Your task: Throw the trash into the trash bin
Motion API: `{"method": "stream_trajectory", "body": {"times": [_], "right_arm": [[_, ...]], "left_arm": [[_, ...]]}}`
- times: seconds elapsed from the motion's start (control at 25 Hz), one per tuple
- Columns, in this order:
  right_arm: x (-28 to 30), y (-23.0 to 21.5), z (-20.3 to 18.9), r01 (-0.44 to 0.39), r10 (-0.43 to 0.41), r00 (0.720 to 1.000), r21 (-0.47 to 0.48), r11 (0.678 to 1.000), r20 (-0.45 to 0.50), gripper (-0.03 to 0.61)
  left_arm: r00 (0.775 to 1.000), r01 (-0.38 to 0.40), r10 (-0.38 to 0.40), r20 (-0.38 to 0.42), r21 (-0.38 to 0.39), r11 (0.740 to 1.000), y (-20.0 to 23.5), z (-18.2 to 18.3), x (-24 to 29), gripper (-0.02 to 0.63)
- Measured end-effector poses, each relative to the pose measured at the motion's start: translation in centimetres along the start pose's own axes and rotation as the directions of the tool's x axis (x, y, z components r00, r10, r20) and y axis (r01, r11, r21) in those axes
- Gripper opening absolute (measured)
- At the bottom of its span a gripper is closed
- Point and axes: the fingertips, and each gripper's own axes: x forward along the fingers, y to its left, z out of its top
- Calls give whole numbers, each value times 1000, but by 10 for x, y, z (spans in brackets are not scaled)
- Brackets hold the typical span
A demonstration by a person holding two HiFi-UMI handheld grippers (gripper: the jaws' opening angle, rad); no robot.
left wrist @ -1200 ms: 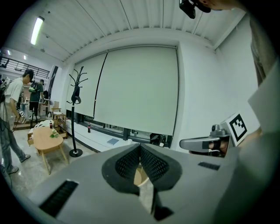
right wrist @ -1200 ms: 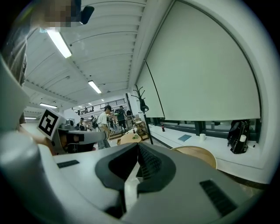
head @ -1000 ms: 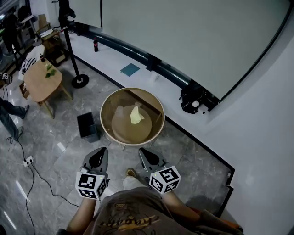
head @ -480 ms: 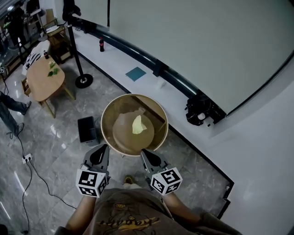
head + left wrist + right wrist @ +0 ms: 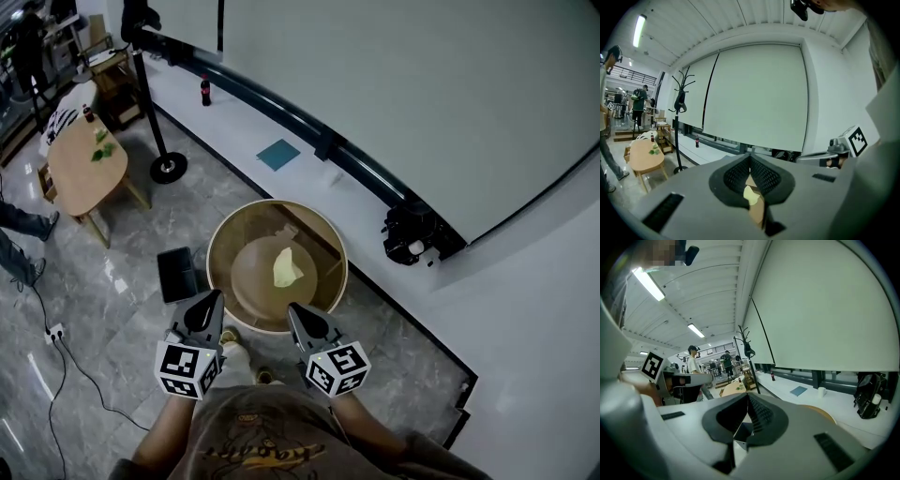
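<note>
Head view: since a second ago the round brown wooden counter point(image 5: 217, 272) with the crumpled yellow paper trash point(image 5: 287, 269) has come nearer, so I judge the approach almost finished. Both the left hand-held gripper point(image 5: 214, 298) and the right hand-held gripper point(image 5: 293, 309) are clenched and empty. The trash lies far of them, on the counter. The black trash bin point(image 5: 176, 274) stands on the floor, left of the counter.

Left gripper view: the trash shows beyond the closed jaws.

Right gripper view: jaws together, nothing held.
</note>
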Motion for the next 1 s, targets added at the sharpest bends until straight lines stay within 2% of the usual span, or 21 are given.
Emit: {"method": "stream_trajectory", "body": {"times": [0.56,0.76,1.0], "right_arm": [[96,-32,51,133,-134,990,23,991,46,20],[113,-40,65,181,-183,981,35,983,66,20],[121,-52,74,194,-195,979,26,981,59,20]], "left_arm": [[989,146,-146,-19,30,989,71,33,89,17],[979,205,-205,-8,40,978,82,48,109,17],[975,224,-224,3,28,974,84,62,131,17]]}}
